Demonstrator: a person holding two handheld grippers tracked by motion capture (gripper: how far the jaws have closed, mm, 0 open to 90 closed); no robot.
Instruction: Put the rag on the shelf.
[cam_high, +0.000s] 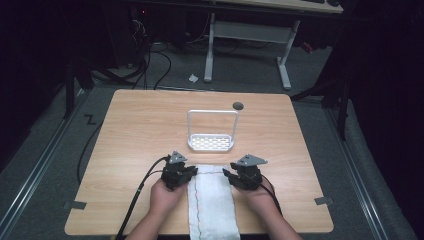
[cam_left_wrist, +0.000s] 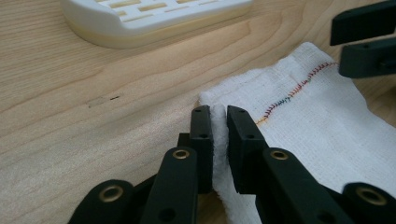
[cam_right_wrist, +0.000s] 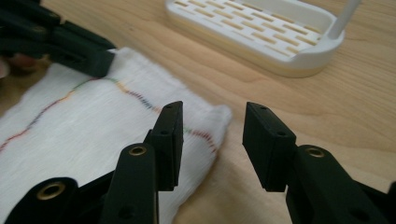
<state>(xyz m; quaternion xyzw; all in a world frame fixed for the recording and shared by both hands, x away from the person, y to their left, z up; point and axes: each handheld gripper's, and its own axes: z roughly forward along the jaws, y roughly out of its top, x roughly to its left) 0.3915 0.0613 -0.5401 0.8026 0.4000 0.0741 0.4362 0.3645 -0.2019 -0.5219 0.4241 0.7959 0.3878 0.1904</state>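
The left gripper (cam_left_wrist: 220, 135) has its jaws pinched nearly together, while the right gripper (cam_right_wrist: 212, 140) stands open.

Floor: grey carpet (cam_high: 240, 75), cables trailing
Furniture: light wooden table (cam_high: 145, 130); white-legged desk (cam_high: 250, 35) behind
Light: dim, dark edges

- From the high view the tabletop (cam_high: 140, 130) is evenly lit from above while the room around it falls into near black
- Soft, short shadows; no glare on the wood
- Both gripper views are bright; the nearest claw parts and the white rack (cam_right_wrist: 261, 32) look slightly soft
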